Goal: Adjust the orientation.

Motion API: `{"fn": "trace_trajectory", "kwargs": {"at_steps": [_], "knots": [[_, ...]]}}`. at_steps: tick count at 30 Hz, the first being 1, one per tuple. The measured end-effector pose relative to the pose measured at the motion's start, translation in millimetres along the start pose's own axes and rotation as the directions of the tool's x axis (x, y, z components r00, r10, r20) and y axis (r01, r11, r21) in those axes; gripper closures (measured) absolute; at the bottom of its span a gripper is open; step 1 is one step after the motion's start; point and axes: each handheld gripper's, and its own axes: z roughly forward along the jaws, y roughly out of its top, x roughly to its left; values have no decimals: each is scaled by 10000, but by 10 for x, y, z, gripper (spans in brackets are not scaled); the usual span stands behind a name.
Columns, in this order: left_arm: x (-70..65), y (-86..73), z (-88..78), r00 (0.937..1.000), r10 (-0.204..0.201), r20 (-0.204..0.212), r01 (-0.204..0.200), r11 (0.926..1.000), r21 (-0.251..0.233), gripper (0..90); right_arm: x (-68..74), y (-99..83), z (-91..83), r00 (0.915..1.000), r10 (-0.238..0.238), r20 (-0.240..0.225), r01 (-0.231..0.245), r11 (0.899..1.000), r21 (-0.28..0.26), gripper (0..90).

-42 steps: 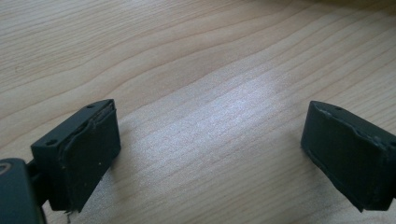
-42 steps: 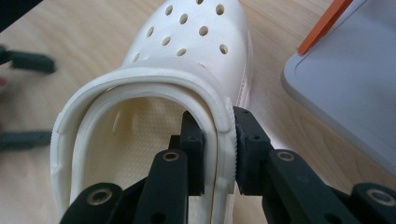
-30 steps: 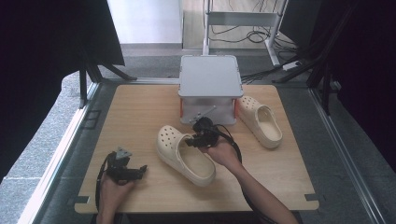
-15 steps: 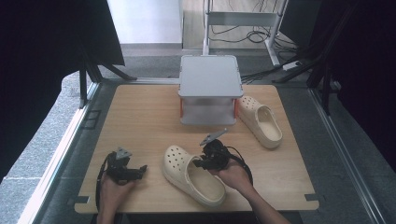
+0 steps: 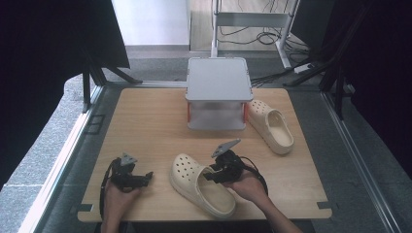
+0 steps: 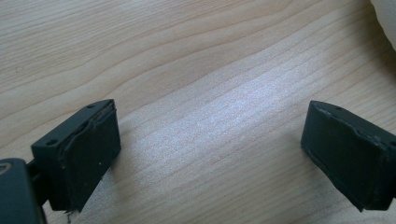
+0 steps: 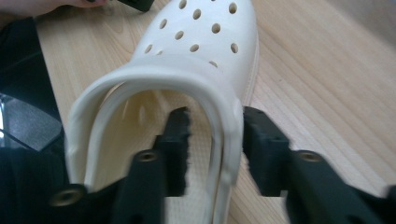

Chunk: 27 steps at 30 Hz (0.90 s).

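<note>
A cream perforated clog (image 5: 201, 187) lies on the wooden table (image 5: 145, 121) near the front edge, toe pointing back-left. My right gripper (image 5: 209, 174) straddles the clog's side wall (image 7: 229, 121) at the opening. Its jaws have just been opening, and the wall stands between them with a gap at each pad (image 7: 180, 135). The clog's holed toe (image 7: 201, 42) points away from the right gripper (image 7: 217, 126). A second cream clog (image 5: 272, 126) lies at the back right. My left gripper (image 5: 145, 175) rests open near the front left, with bare wood between its pads in the left gripper view (image 6: 210, 135).
A grey-lidded translucent box (image 5: 218, 92) stands at the middle back of the table, beside the second clog. Metal frame rails run along the table's left and right sides. An edge of the near clog (image 6: 385, 18) shows at the top right of the left gripper view.
The right gripper and the near clog have moved from the table's middle toward the front edge. The left gripper has stayed in place.
</note>
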Motion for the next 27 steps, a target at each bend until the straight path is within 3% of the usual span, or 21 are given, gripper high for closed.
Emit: {"fn": "trace_trajectory", "kwargs": {"at_steps": [3,5,11,12,16,21,22,24,25,27], "knots": [[1,1,-1,10000,7,15,-7,10000,22,47,-7,-5,-94,9998,-154,-97,155,9997,167,414],[1,1,-1,10000,8,15,-8,10000,22,47,-30,-25,-169,9997,-244,-13,244,9996,146,376],[0,0,0,10000,4,-3,-4,10000,2,46,-186,-115,-360,9996,87,273,-86,10000,-12,299],[-1,0,0,10000,1,-3,-1,10000,1,47,-279,-166,-441,9978,285,597,-278,9995,-126,274],[0,1,0,10000,-6,5,6,10000,6,46,-412,-230,-553,9935,411,1066,-390,9990,-216,269],[-1,1,0,10000,-7,4,7,10000,5,46,-606,-315,-676,9842,818,1568,-758,9962,-438,272],[-3,0,3,10000,-26,-7,26,10000,-21,46,-703,-357,-737,9787,998,1792,-919,9944,-523,278],[-4,0,5,10000,-43,8,43,10000,-40,45,-737,-372,-762,9759,1080,1895,-996,9936,-535,279],[-6,4,6,10000,0,-13,0,10000,47,38,-837,-409,-834,9666,1290,2213,-1172,9909,-658,287],[-18,9,16,10000,-36,-5,36,10000,73,18,-925,-434,-897,9575,1445,2495,-1298,9887,-743,290]]}}
